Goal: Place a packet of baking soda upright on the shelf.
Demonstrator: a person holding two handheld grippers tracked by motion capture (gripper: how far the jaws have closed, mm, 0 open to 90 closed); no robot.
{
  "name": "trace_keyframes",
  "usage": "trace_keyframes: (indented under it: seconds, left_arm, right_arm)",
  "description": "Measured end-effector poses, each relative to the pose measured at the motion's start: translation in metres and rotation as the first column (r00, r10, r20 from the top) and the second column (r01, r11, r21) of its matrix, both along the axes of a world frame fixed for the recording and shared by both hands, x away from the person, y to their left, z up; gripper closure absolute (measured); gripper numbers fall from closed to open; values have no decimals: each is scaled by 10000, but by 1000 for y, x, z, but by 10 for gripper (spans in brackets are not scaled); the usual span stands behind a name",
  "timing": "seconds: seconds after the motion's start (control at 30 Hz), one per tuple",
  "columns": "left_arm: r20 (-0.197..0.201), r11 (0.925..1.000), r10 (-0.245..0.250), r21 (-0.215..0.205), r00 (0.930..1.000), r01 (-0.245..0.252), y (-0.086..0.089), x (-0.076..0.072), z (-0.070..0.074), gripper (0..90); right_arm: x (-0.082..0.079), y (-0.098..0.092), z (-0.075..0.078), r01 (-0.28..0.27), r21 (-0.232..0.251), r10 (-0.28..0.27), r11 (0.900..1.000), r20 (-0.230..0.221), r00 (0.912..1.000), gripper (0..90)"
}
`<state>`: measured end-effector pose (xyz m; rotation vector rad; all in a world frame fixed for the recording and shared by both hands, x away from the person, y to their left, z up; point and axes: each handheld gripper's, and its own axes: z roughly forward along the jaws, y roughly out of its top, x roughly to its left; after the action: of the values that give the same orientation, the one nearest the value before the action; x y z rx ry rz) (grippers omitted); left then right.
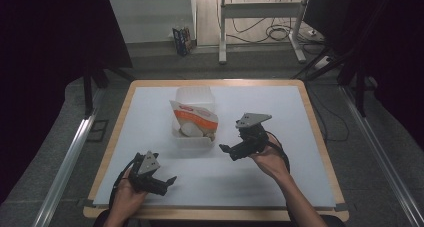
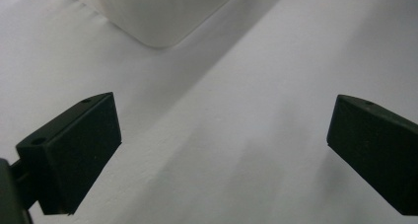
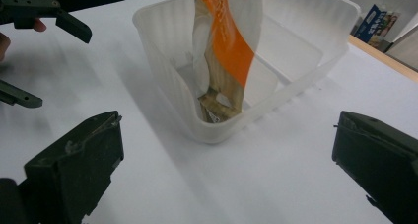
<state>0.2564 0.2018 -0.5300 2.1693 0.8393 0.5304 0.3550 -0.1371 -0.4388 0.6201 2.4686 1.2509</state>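
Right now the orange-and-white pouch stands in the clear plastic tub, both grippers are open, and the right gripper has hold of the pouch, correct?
Not quite. The right gripper holds nothing: the right gripper view shows its jaws wide apart, short of the clear plastic tub, with the orange-and-white pouch standing inside untouched. The left gripper is open too, as you said.

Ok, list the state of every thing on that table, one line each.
Left tongs: open, holding nothing, low over the table.
Right tongs: open, holding nothing, pointed at the tub.
Translucent plastic tub: upright, no lid on it.
Orange-and-white pouch: standing in the tub, leaning, top sticking out.
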Motion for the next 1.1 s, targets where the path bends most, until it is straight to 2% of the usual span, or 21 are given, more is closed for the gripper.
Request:
trace_keyframes:
  seconds: [0.37,0.63,0.83,0.97,1.1]
  left_arm:
    - [10,9998,43,182,10000,-43,0,0,-1,1]
    - [13,9997,73,212,10000,-74,0,0,-1,1]
    - [-95,9999,65,118,9999,-64,0,0,-1,4]
    - [-279,9999,33,-157,9996,-37,2,0,0,22]
    - [-340,9996,84,-270,9994,-94,5,1,1,28]
  right_arm:
    - [-14,-25,2,367,323,-372,9988,152,9992,0]
    - [-26,-42,1,811,289,-822,9963,379,9959,0]
    - [-34,-59,-3,1195,275,-1205,9925,373,9920,0]
    - [-36,-70,-10,1481,190,-1485,9888,239,9886,0]
    - [-39,-83,-16,1923,111,-1925,9813,231,9810,0]
